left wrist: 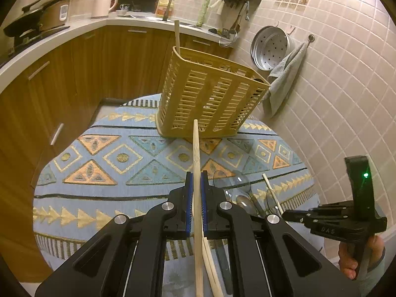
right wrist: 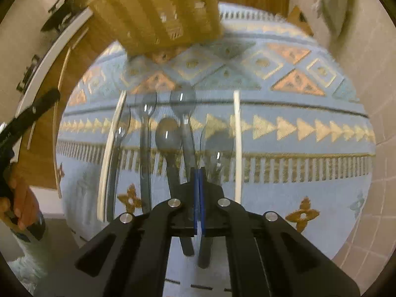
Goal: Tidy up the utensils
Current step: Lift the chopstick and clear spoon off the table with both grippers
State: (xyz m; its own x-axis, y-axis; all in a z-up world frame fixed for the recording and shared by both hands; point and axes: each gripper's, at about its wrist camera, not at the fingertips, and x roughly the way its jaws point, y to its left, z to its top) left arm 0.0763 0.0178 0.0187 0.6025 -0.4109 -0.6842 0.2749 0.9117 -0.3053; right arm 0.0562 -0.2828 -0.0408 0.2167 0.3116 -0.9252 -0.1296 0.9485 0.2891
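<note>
My left gripper [left wrist: 197, 177] is shut on a wooden chopstick [left wrist: 196, 148] that points toward the yellow slotted utensil basket [left wrist: 210, 96] standing at the far side of the table; a second chopstick [left wrist: 210, 264] lies below it. One chopstick [left wrist: 177, 34] stands in the basket. My right gripper [right wrist: 198, 173] is shut and empty, hovering over several clear plastic spoons [right wrist: 168, 133] lying on the blue patterned tablecloth [right wrist: 297, 173], with white chopsticks [right wrist: 236, 143] beside them. The basket [right wrist: 158, 12] shows blurred at top. The right gripper also appears in the left wrist view [left wrist: 292, 216].
A round table with a blue patterned cloth [left wrist: 99, 173] stands beside a tiled wall [left wrist: 334, 99] with a hanging towel [left wrist: 284, 79] and steel steamer [left wrist: 271, 48]. Wooden cabinets [left wrist: 61, 86] and a counter with kettle [left wrist: 104, 5] lie behind.
</note>
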